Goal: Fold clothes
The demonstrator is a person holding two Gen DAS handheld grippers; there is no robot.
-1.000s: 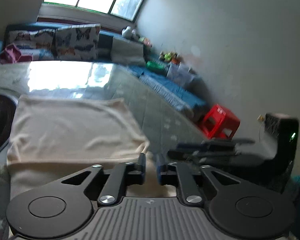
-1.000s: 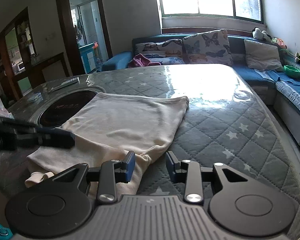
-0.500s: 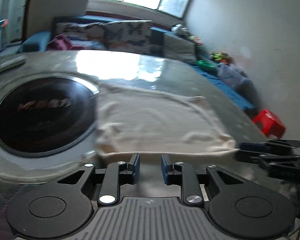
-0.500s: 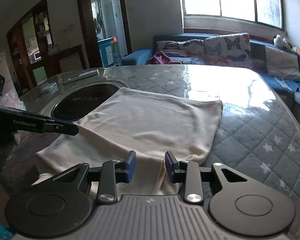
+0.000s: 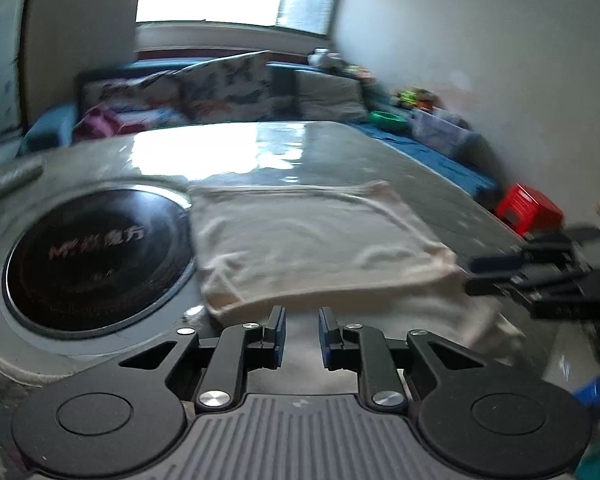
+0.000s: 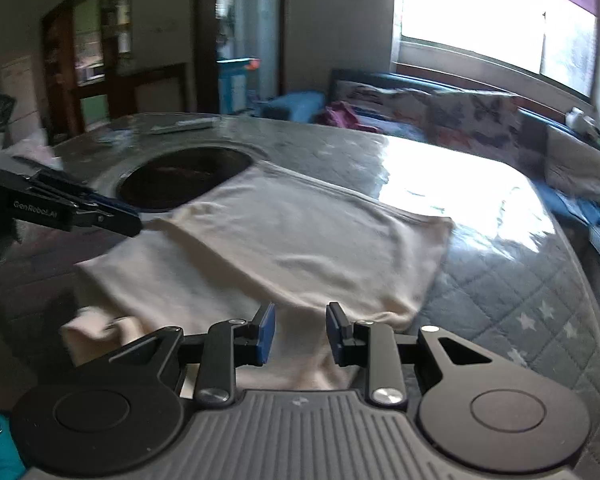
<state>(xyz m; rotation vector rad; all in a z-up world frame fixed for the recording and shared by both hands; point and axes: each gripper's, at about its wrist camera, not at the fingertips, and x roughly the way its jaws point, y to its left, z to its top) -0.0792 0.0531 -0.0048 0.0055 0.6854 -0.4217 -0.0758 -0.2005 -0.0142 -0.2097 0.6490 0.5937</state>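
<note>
**Q:** What is shown on the surface [image 6: 500, 264]?

**A:** A cream garment [image 6: 300, 248] is seen spread across the quilted, star-patterned surface, with one layer doubled over another. Its far corner is laid just beside a round black hob [image 6: 184, 180] set into the top. A loose flap is seen hanging off the near edge. The kind of garment cannot be made out.

**Q:** How are the two grippers held?

**A:** The left gripper [image 5: 302, 334] is held low over the near hem, its jaws parted with nothing between them. The right gripper [image 6: 300, 332] is held likewise above the near edge of the cloth, its jaws also apart and empty. Each is caught at the edge of the other's view, blurred.

**Q:** How is the cloth expected to handle?

**A:** It is judged to be light, soft and limp, since shallow wrinkles and a sagging edge are shown. It may be expected to drape and slip, not hold a crease, and to drag on the quilting if pulled flat.

**Q:** Where should hold be taken?

**A:** The near corners or the doubled hem would be favoured, where both layers can be pinched together. Whether a further fold is due, or the folding is nearly finished, is not settled by this scene.
</note>
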